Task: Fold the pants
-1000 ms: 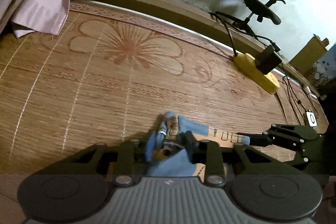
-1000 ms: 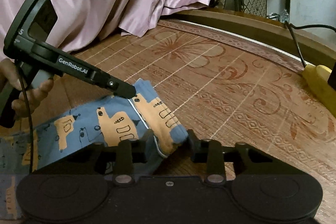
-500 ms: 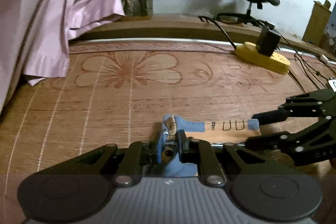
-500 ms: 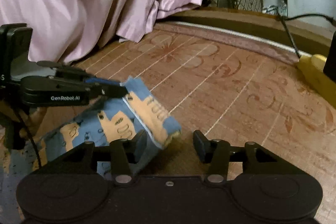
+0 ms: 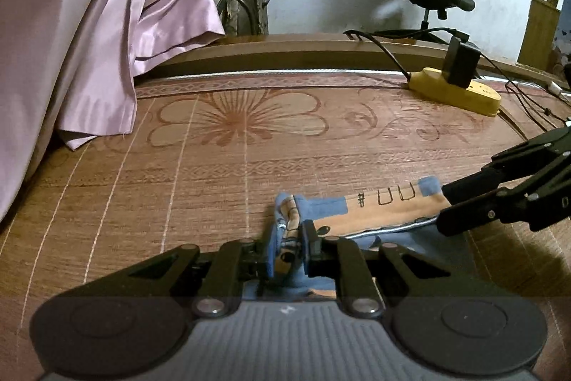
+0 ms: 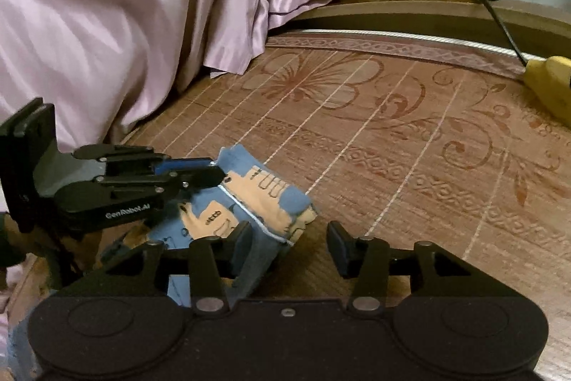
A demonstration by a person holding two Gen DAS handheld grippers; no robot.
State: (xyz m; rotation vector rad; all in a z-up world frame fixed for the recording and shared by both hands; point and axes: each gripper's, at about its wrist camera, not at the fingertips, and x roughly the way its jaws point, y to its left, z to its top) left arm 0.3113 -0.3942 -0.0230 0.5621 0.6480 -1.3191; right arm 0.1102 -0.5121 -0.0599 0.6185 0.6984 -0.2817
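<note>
Blue pants with an orange print, lying on the woven mat, well short of the yellow power strip at the mat's far edge. Bunched corner of the pants pinched between the narrow jaws of the left gripper, cloth standing up from the pads and spilling back under the tool's body. From that pinch, a folded edge of the pants running off to the right, toward the strip's side of the mat, ending at the right gripper. Seen from the right wrist: right gripper with jaws standing about half apart, not pressing; other corner of the pants lying against the inner face of one finger, the other finger clear of the cloth over bare mat. Left gripper clamped on the far corner of the same fold, on the side away from the power strip. Pink sheet heaped beyond the pants, opposite the strip.
</note>
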